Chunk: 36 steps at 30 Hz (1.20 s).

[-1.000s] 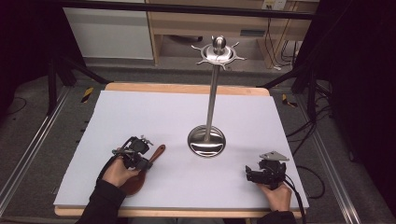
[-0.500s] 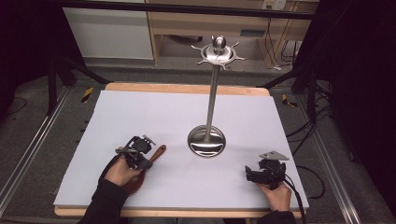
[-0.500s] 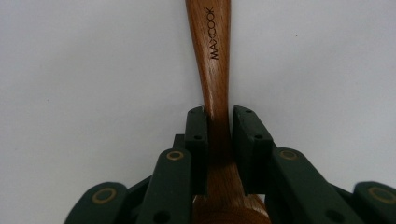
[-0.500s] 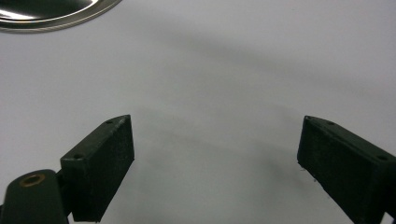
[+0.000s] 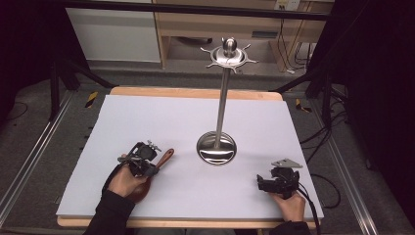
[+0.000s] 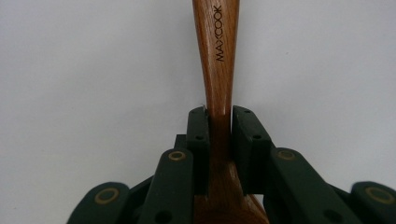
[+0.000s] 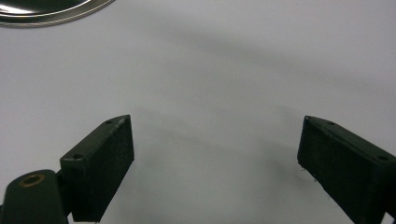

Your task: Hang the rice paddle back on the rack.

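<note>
counter: we see a white sheet (image 5: 147,122) covering a wooden counter (image 5: 195,92), its light wood edge showing at the far and near sides.
left gripper: the left gripper (image 5: 147,164) sits at the near left of the sheet, held in the person's left hand (image 5: 125,182). in the left gripper view (image 6: 219,135) we see its jaws closed tight on the narrow neck of a wooden spoon.
wooden spoon: the wooden spoon (image 5: 164,157) lies on the sheet at the near left, handle pointing away toward the stand base, bowl end under the hand. in the left gripper view the handle (image 6: 217,51) runs straight up from between the jaws.
writing: we read "maxcook" burnt into the spoon handle, running lengthwise. no other text we can read.
stand: a tall shiny metal stand (image 5: 222,98) is upright near the middle of the sheet, with a round base (image 5: 216,148), a thin pole and a top disc with short hooks and a ball knob (image 5: 229,45). the spoon tip is near the base, apart from it.
right gripper: the right gripper (image 5: 266,182) rests at the near right, well apart from the stand, held in the right hand (image 5: 289,203). in the right gripper view (image 7: 215,158) we see the jaws spread wide with bare sheet between them; the base rim (image 7: 46,11) is at the top left.
</note>
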Tool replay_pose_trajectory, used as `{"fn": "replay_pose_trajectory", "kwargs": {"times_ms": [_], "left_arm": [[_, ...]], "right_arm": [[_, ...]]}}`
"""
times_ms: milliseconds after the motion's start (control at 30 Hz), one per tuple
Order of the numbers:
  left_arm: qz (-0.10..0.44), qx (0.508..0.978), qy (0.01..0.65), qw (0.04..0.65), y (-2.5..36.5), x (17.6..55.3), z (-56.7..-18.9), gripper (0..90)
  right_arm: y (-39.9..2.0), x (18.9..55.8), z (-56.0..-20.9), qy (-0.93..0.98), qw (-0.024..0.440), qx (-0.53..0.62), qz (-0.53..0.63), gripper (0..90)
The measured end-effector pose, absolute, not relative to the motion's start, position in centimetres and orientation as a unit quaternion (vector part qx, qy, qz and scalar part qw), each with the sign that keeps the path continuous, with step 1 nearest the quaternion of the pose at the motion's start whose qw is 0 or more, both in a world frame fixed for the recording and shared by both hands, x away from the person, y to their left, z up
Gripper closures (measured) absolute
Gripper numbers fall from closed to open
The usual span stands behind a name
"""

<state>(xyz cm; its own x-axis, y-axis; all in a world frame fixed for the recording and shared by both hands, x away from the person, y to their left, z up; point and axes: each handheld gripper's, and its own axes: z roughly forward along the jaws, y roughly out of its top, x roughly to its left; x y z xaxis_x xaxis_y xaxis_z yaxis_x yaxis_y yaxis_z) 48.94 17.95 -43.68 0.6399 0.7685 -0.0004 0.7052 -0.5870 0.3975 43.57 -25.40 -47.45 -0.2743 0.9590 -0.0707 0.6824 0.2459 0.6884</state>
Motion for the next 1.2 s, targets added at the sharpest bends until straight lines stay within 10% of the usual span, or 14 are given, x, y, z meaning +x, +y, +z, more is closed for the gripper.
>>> {"fn": "replay_pose_trajectory", "kwargs": {"times_ms": [1200], "left_arm": [[0.204,0.797,0.423,0.381,21.7,45.4,-39.8,77.3]], "right_arm": [[-25.2,43.4,-47.5,0.748,0.245,0.549,0.280,11.2]]}}
